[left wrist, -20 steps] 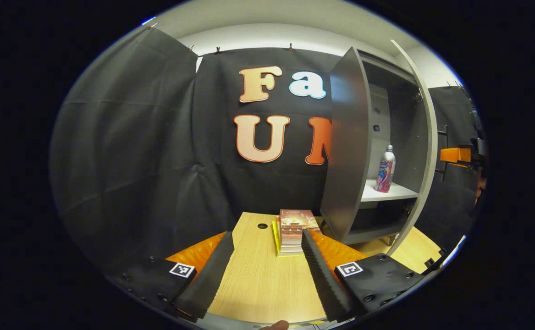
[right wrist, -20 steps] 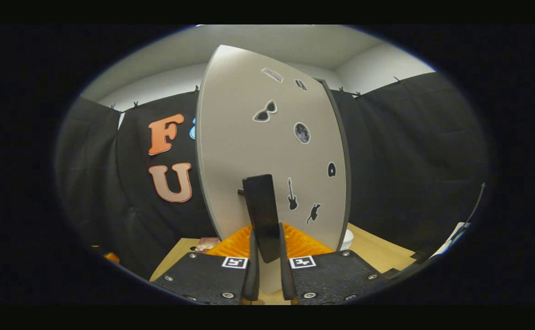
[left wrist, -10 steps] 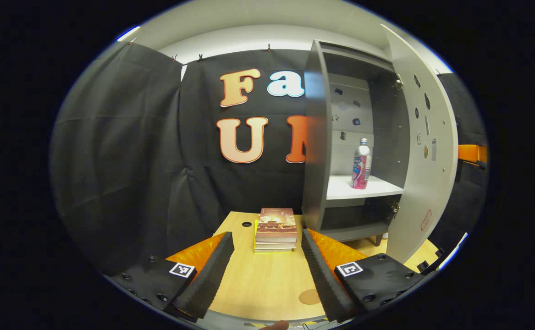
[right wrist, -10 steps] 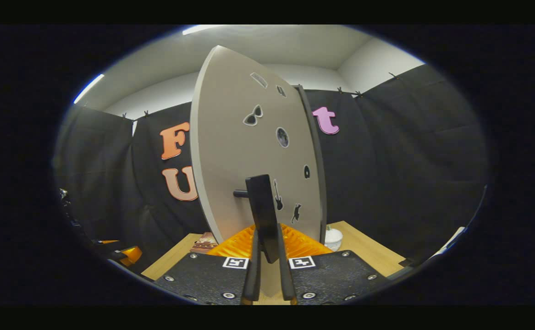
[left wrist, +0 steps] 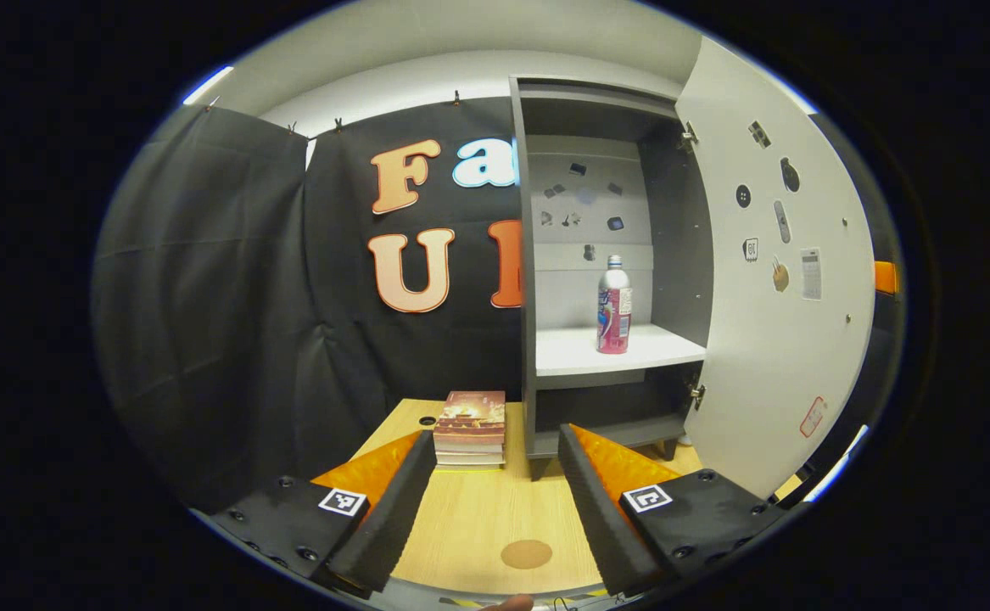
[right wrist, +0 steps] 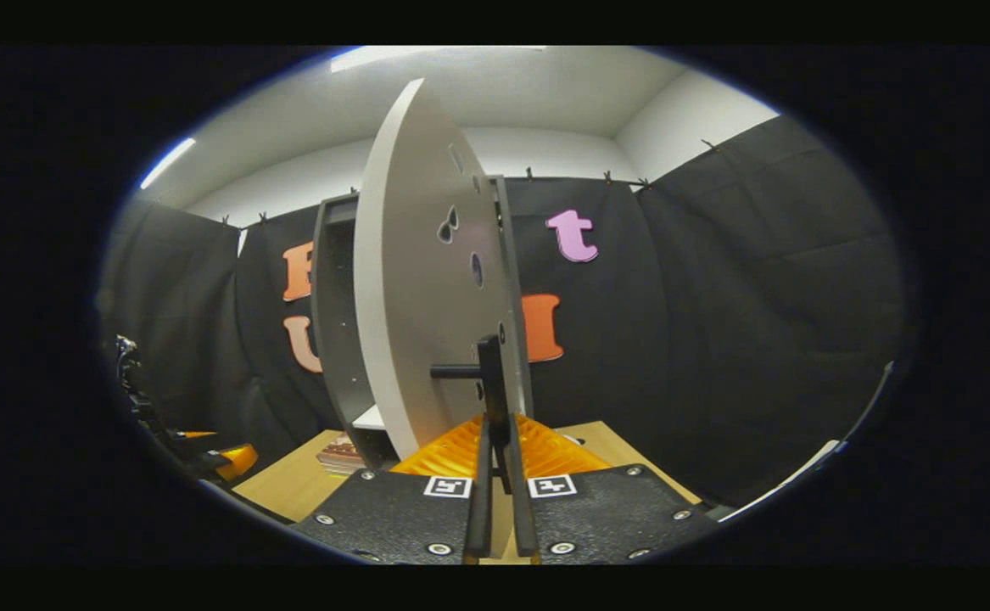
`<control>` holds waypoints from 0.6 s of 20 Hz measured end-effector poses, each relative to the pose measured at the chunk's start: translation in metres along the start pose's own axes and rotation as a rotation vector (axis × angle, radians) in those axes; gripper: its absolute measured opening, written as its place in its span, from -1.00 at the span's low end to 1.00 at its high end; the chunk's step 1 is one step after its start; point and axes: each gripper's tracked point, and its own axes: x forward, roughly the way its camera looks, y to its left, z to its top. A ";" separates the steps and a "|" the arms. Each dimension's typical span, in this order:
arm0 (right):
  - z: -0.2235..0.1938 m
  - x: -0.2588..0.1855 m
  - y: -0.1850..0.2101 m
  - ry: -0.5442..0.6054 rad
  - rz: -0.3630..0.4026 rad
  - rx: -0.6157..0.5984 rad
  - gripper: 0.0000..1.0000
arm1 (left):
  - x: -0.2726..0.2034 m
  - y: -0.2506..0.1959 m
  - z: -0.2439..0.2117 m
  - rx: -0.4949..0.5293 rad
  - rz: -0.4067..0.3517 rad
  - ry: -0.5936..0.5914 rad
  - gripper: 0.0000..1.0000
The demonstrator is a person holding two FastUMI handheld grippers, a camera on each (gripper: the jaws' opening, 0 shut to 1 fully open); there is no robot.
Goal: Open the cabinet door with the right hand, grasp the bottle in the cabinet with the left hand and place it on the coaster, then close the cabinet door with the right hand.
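**Q:** What could have gone wrong from this position, and why?

**A:** The right gripper [right wrist: 501,509] was clamped narrowly on the door handle [right wrist: 491,399], both fingers pressing its flat bar. The cabinet door [left wrist: 779,280] stood wide open. A slip off the thin handle could have let the door drift back across the opening as the other hand reached in. The bottle [left wrist: 614,305] stood upright on the white shelf [left wrist: 579,352], tall and narrow, so it was judged easy to topple if one finger struck it before the jaws centred on it. The left gripper [left wrist: 495,484] hung with its jaws spread wide and empty, well apart from the bottle, low over the table [left wrist: 469,526].

**Q:** Where did the task's other things lie, and what stood in the way?

**A:** The coaster [left wrist: 526,554] lay flat on the table near its front edge, between the left gripper's fingers as seen in the left gripper view. A stack of books [left wrist: 470,416] rested just beside the cabinet's left wall [left wrist: 526,271]; it lay to one side of the straight path to the shelf but near a low approach. That wall and the open door flanked the opening, leaving a fairly narrow entry. Small stickers dotted the cabinet's back panel and the door; they were no obstacle.
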 end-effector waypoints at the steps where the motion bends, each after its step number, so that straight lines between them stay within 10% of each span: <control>1: -0.002 -0.001 -0.012 0.001 -0.006 0.001 -0.89 | -0.001 -0.002 0.002 0.003 0.000 0.000 0.88; 6: 0.002 0.000 -0.054 -0.004 -0.015 0.006 -0.71 | 0.000 -0.012 0.005 -0.014 0.007 -0.008 0.89; 12: 0.005 -0.012 -0.062 0.004 0.000 0.028 -1.00 | 0.014 -0.031 0.017 -0.029 -0.025 -0.027 0.89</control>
